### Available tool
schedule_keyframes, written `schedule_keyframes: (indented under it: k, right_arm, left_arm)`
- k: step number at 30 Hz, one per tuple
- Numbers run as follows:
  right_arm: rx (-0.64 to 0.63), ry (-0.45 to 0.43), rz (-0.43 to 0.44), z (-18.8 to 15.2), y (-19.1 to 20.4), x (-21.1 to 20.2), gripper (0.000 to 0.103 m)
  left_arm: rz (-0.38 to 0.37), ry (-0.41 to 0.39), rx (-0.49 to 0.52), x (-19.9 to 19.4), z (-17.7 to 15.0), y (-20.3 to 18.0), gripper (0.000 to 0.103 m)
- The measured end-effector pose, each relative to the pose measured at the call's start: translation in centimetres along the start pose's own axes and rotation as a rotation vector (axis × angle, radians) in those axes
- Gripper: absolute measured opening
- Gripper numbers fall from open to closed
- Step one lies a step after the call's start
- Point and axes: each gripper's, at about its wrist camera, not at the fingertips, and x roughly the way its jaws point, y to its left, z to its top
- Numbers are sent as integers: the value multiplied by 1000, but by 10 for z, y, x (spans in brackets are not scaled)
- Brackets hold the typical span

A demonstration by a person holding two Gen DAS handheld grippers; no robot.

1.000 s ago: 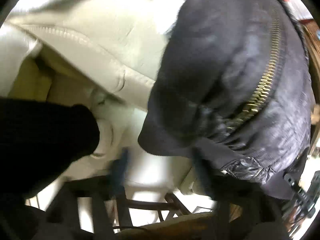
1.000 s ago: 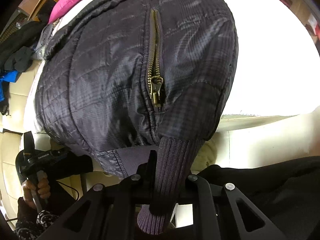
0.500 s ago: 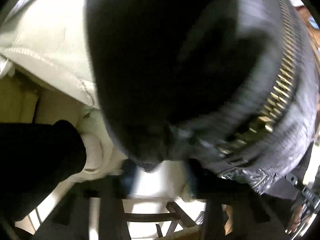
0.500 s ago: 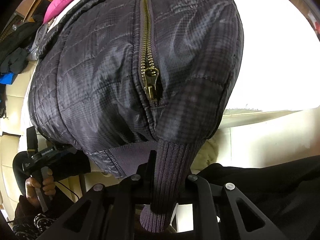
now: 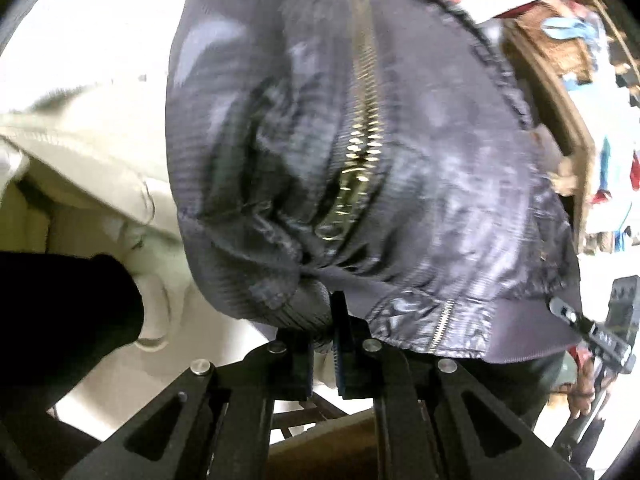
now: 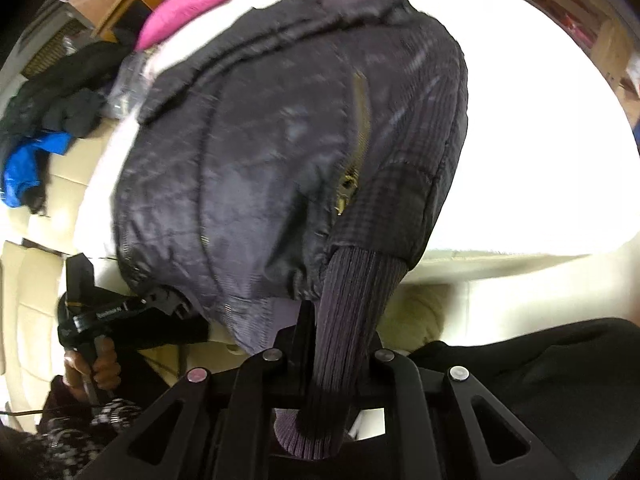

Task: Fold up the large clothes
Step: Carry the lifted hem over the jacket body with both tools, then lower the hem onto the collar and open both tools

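A dark quilted jacket (image 5: 400, 168) with brass zippers lies on a white bed (image 6: 540, 140), its lower end hanging toward me over the bed's edge. My left gripper (image 5: 322, 320) is shut on a ribbed sleeve cuff (image 5: 308, 312) of the jacket. My right gripper (image 6: 332, 344) is shut on the other ribbed cuff (image 6: 352, 320), which hangs down between its jaws. The jacket fills the middle of the right wrist view (image 6: 280, 160). The left gripper also shows in the right wrist view (image 6: 104, 312), at the jacket's lower left hem.
A cream sofa or bed frame (image 5: 80, 168) lies under the mattress edge. A pink garment (image 6: 192, 8), dark clothes (image 6: 60, 92) and a blue garment (image 6: 28, 168) lie at the back left. Wooden furniture (image 5: 560, 60) stands at the right.
The left gripper has closed on the sleeve cuff, where earlier its fingers stood apart under the jacket. The jacket has been pulled farther back across the bed. The right gripper keeps its cuff.
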Motion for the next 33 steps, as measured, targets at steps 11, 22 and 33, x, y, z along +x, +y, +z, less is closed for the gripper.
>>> schedule_keyframes:
  k: [11,22,33]
  right_arm:
    - [-36,-177,209,43,20,-56,14]
    - [-22,-328,212,81,16,-95,14]
    - [-20,-399,201,110,13,-114,14]
  left_arm:
    - [-145,-195,166,-96,34,-46,8]
    - [-170,-310,207,-137,70,-67,8]
    - [-177,-382,202,-155,96,-74,8]
